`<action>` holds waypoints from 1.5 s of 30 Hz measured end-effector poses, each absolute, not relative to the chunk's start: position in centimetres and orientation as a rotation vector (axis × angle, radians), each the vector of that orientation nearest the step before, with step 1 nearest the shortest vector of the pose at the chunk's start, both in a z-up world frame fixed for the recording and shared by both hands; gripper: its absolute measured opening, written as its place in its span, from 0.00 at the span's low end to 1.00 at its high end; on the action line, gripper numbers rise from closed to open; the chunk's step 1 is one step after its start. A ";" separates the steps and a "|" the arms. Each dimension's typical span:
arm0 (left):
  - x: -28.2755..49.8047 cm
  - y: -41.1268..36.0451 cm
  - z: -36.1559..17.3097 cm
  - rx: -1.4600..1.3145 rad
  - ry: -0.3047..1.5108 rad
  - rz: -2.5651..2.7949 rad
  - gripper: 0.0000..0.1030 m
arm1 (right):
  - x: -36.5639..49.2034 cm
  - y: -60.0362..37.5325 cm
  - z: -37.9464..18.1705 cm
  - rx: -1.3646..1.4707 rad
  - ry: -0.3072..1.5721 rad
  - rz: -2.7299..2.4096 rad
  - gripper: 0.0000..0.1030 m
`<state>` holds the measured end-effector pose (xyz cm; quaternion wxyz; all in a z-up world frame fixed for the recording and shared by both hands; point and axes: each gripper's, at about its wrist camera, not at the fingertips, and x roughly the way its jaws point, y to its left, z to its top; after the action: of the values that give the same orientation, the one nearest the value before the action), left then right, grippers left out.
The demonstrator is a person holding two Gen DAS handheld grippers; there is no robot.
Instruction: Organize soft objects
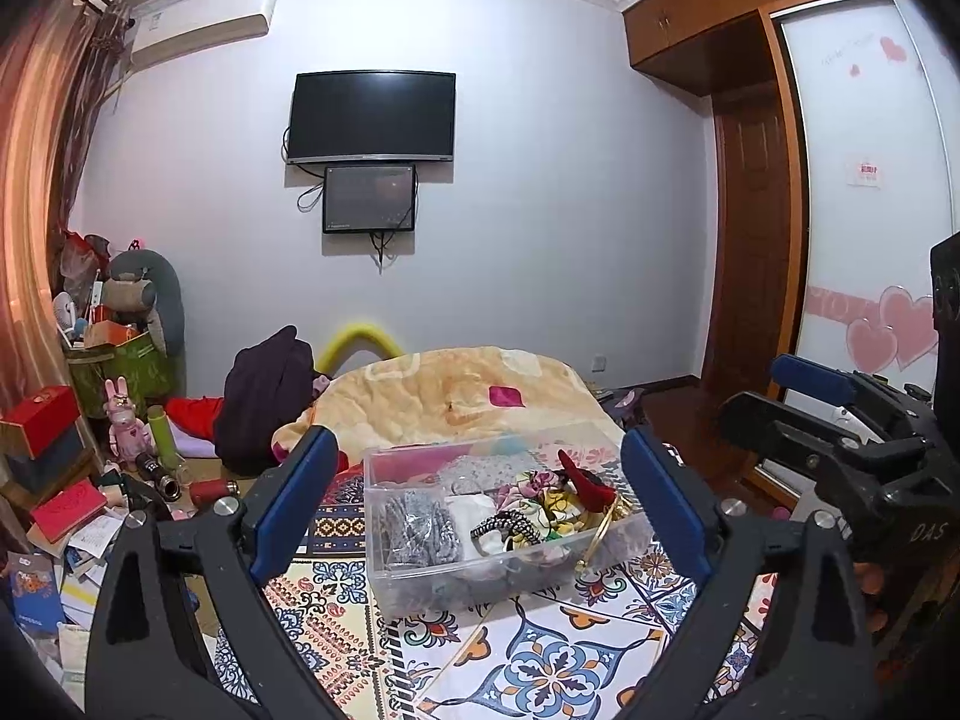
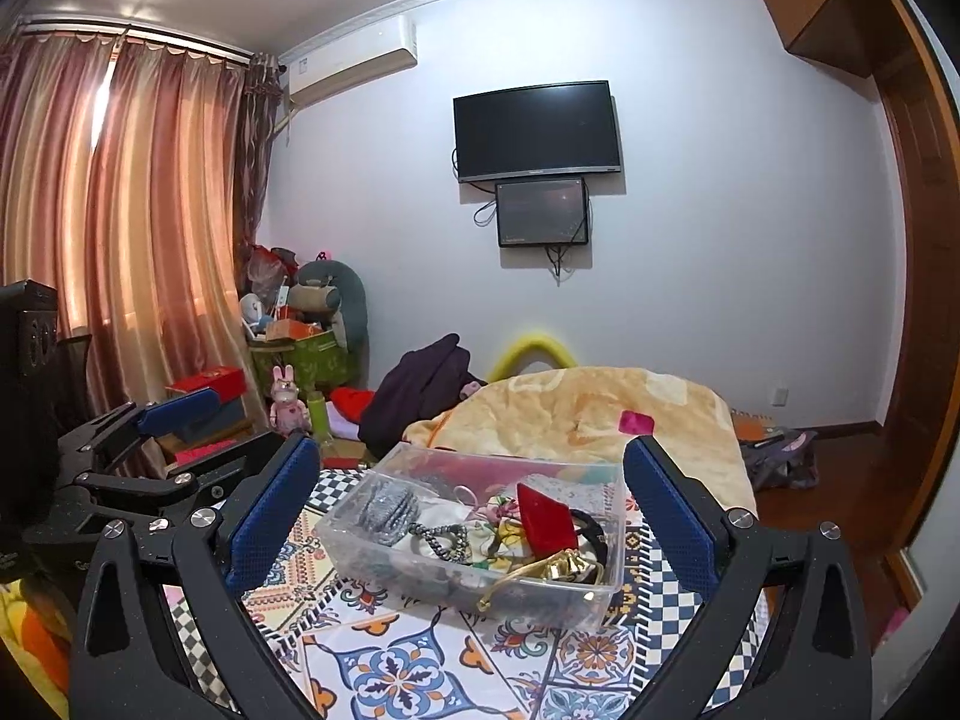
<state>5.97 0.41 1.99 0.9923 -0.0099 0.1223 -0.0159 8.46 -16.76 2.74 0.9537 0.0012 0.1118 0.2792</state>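
Both hand-held grippers are seen spread wide and holding nothing above a patterned cloth (image 1: 558, 660). The left gripper (image 1: 480, 504) is framed around a clear plastic box (image 1: 420, 576), its blue-padded fingers (image 1: 288, 504) standing apart from the box walls on either side. The right gripper (image 2: 474, 510) is likewise spread around the same clear plastic box (image 2: 540, 594) and is seen from the left wrist camera just to the right of it.

Inside the box, the soft objects are piled together: a grey sparkly fabric bundle (image 1: 417, 531) at the left end, a black-and-white braided band (image 1: 510, 525) near the middle, a floral cloth (image 1: 540, 492) behind it, and a red felt piece (image 1: 585, 477) resting on top toward the right. A gold band (image 2: 540, 570) is draped over the near right wall of the box.

Beyond the box, a cream blanket (image 1: 456, 384) with a small pink item (image 1: 506, 396) lying on it is spread over the bed. Further behind the box, a wall-mounted television (image 1: 372, 117) with a smaller screen (image 1: 369, 198) below it is shown, and to the left of the box a cluttered corner with a pink rabbit figure (image 1: 125, 426) and a green bin (image 1: 129, 369).
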 end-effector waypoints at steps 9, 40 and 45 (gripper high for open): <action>5.9 0.5 1.9 -0.021 0.250 -0.033 0.94 | 8.3 -16.8 2.7 0.018 0.237 0.570 0.98; 5.8 0.7 1.8 -0.029 0.266 -0.069 0.99 | 8.1 -17.2 2.7 0.028 0.226 0.539 1.00; 5.8 0.8 2.0 -0.036 0.273 -0.070 0.99 | 8.1 -17.2 2.9 0.028 0.226 0.537 1.00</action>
<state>5.79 0.80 2.02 0.9899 -0.0178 0.1359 -0.0349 8.10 -17.17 2.87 0.9578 0.0138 0.1116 0.2645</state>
